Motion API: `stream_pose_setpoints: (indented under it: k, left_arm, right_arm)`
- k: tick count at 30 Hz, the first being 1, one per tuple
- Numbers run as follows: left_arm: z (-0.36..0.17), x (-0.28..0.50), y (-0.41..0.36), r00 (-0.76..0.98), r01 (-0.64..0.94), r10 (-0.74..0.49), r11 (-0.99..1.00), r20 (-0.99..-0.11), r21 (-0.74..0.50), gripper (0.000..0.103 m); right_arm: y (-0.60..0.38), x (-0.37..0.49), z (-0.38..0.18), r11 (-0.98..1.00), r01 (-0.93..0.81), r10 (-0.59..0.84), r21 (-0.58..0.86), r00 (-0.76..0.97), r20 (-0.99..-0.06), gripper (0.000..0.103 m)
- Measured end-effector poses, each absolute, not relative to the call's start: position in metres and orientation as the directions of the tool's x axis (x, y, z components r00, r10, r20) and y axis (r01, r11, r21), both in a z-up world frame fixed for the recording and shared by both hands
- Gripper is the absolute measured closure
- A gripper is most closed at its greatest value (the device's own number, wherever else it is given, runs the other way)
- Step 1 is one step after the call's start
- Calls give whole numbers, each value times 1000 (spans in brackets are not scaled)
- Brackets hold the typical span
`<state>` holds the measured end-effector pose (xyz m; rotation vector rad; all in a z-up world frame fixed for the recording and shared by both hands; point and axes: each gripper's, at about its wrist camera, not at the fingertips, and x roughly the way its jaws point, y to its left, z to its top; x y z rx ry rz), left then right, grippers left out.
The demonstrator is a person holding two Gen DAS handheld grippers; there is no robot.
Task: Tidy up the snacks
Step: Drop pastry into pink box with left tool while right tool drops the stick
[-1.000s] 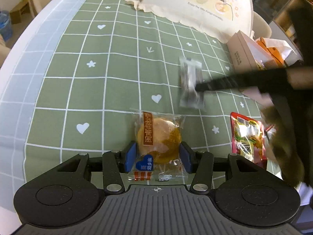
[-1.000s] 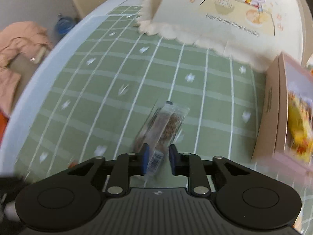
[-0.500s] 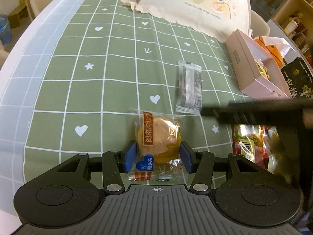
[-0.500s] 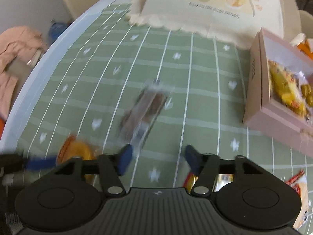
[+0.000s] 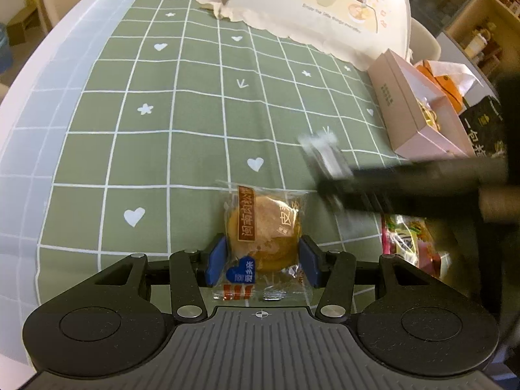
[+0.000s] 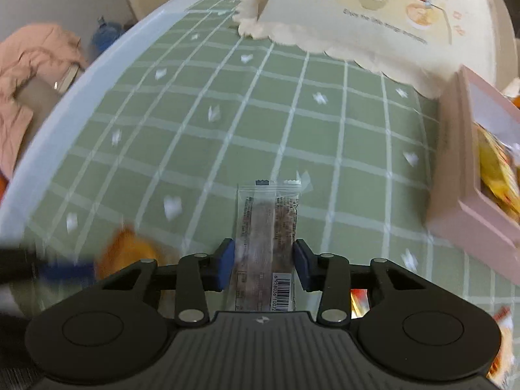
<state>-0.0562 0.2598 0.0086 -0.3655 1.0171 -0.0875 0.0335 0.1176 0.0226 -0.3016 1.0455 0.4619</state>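
Left wrist view: my left gripper (image 5: 261, 265) half spread, pads pinching round cake packet (image 5: 264, 237) on green checked cloth (image 5: 146, 149); grip unchanged from a second ago. My right gripper (image 5: 328, 191) crossed in as dark blur, its bar packet hard to make out.

Right wrist view: my right gripper (image 6: 264, 268) had just been closing, pads now against clear bar packet (image 6: 268, 243), which lay loose on cloth half a second earlier. Pink box (image 6: 468, 178) cut off at right edge.

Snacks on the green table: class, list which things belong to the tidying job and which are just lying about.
Job: round pastry packet; long snack bar packet; pink box; red snack packet.
Lying about: cartoon food cover; pink garment; blue water bottle.
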Motion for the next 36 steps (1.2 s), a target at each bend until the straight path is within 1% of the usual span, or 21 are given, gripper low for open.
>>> stream_pose_setpoints:
  k: [2,5,8,10,12,13,15,16,17,21,23,27,31,33,34,35,36]
  left_arm:
    - [9,-54,257,525,-84,-235,942,-818,-325,49]
    - [10,-49,251,522,-64,-219,954,-824,-294,48]
    - [11,-42,242,522,-37,-195,967,-830,-251,46]
    - [10,-38,235,530,-13,-177,976,-829,-217,45]
    - [9,-34,231,543,-1,-162,981,-824,-194,44]
    - [9,-32,229,544,6,-159,983,-824,-186,43]
    - [9,-29,228,542,13,-154,984,-826,-175,44]
    - [10,-27,230,539,12,-158,984,-827,-180,43]
    - [10,-25,229,534,16,-157,984,-831,-176,43]
    - [10,-21,221,525,38,-129,991,-841,-129,41]
    - [10,-20,216,522,44,-113,993,-845,-105,38]
    - [8,-17,205,514,64,-78,997,-854,-52,31]
    - [6,-17,194,512,82,-31,997,-858,13,29]
    - [6,-17,193,512,76,-24,997,-859,17,29]
    - [6,-17,194,511,71,-22,997,-859,16,34]
    - [8,-18,194,514,69,-21,997,-858,17,43]
    - [9,-19,195,513,75,-42,997,-858,-3,43]
  right_arm:
    - [106,13,22,855,-518,225,-29,420,-879,63]
    - [90,-7,22,852,-524,249,2,402,-881,63]
    - [85,-19,20,853,-522,250,-13,430,-868,62]
    - [84,-21,19,858,-514,250,-19,448,-858,59]
    - [87,-17,18,865,-502,250,-21,466,-849,53]
    - [88,-16,17,868,-497,250,-23,475,-844,52]
    - [91,-10,16,873,-486,248,-25,489,-837,51]
    - [93,-9,17,872,-489,249,-23,485,-838,54]
    - [94,-8,18,872,-489,250,-19,477,-842,64]
    - [83,-19,31,878,-479,259,-1,476,-840,65]
    - [70,-28,42,885,-465,266,9,490,-830,65]
    - [35,-43,68,910,-414,262,17,542,-798,65]
    - [1,-50,81,940,-340,226,21,578,-784,65]
    - [-12,-53,81,952,-307,199,11,589,-783,65]
    - [-19,-54,81,957,-289,183,5,592,-785,65]
    - [-26,-55,81,961,-278,173,2,593,-786,65]
    - [-31,-56,81,964,-265,163,-1,595,-787,65]
